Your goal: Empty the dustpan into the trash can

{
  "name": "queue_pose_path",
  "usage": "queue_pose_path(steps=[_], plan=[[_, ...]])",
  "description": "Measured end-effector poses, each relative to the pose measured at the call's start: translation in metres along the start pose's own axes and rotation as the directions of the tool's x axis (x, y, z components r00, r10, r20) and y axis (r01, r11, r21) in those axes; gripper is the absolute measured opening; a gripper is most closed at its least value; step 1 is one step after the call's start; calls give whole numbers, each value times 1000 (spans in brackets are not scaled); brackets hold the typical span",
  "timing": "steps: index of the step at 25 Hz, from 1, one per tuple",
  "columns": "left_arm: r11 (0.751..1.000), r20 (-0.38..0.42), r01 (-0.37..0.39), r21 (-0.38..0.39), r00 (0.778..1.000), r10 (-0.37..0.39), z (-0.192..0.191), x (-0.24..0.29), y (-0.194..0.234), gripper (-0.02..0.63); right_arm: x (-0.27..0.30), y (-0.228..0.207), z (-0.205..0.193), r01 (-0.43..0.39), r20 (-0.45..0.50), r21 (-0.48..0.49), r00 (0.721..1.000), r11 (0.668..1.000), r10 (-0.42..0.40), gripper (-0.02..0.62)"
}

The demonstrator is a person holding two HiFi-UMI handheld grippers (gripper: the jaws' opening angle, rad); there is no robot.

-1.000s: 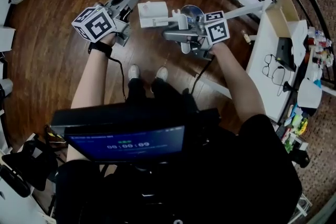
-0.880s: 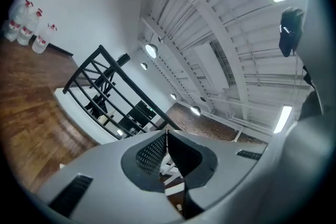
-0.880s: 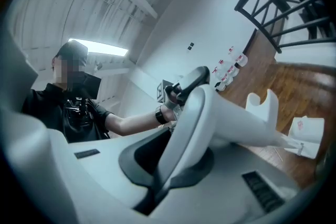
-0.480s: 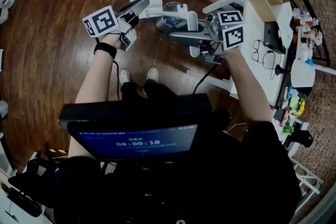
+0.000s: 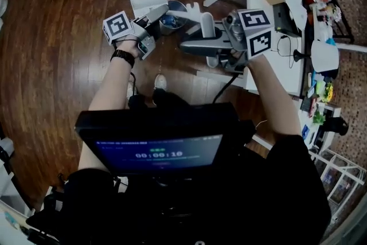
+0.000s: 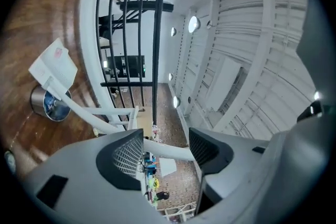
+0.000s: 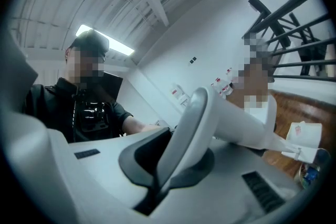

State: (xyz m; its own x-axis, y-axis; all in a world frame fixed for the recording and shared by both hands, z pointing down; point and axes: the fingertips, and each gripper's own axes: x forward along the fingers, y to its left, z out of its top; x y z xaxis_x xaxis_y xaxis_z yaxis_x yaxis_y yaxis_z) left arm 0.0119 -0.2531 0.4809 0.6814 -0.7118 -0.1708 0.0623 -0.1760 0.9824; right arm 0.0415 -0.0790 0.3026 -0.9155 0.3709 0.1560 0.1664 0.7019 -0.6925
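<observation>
my right gripper (image 7: 176, 147) clamped on the dustpan handle (image 7: 244, 123), left gripper (image 6: 163, 147) jaws opening, gripping nothing, dustpan (image 5: 146, 0) beside trash can (image 5: 178, 6)

Your left claw (image 5: 157, 12) reaches out ahead of your outstretched left forearm (image 5: 109, 89), rolled on its side. Its jaws are opening and the pads press on nothing. Your right claw (image 5: 189, 46) points left, jaws clamped on the dustpan handle (image 5: 207, 24), with the right forearm (image 5: 268, 94) extended behind it.
</observation>
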Motion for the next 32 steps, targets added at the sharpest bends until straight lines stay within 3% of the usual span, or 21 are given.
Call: queue_pose_path(steps=[10, 13, 17, 24, 27, 30, 32], plan=[[966, 2, 48, -254, 999, -49, -13, 25, 53, 288, -8, -12, -4, 78, 39, -8, 996, 997, -77, 0], [961, -46, 20, -277, 998, -34, -33, 32, 66, 313, -16, -12, -8, 96, 42, -6, 995, 995, -96, 0], [946, -52, -34, -324, 998, 19, -80, 59, 65, 355, -50, 18, -14, 101, 38, -15, 994, 995, -101, 0], [888, 11, -23, -458, 999, 31, -114, 101, 76, 394, -76, 38, -27, 113, 27, -35, 993, 993, -112, 0], [880, 44, 15, -475, 999, 7, -118, 119, 71, 390, -86, 45, -36, 121, 8, -48, 993, 991, -121, 0], [867, 58, 36, -497, 998, -8, -121, 134, 71, 298, -95, 52, -40, 120, 8, -58, 993, 991, -119, 0], [845, 50, 44, -534, 999, -20, -127, 145, 72, 251, -105, 57, -41, 119, 17, -62, 993, 991, -118, 0]])
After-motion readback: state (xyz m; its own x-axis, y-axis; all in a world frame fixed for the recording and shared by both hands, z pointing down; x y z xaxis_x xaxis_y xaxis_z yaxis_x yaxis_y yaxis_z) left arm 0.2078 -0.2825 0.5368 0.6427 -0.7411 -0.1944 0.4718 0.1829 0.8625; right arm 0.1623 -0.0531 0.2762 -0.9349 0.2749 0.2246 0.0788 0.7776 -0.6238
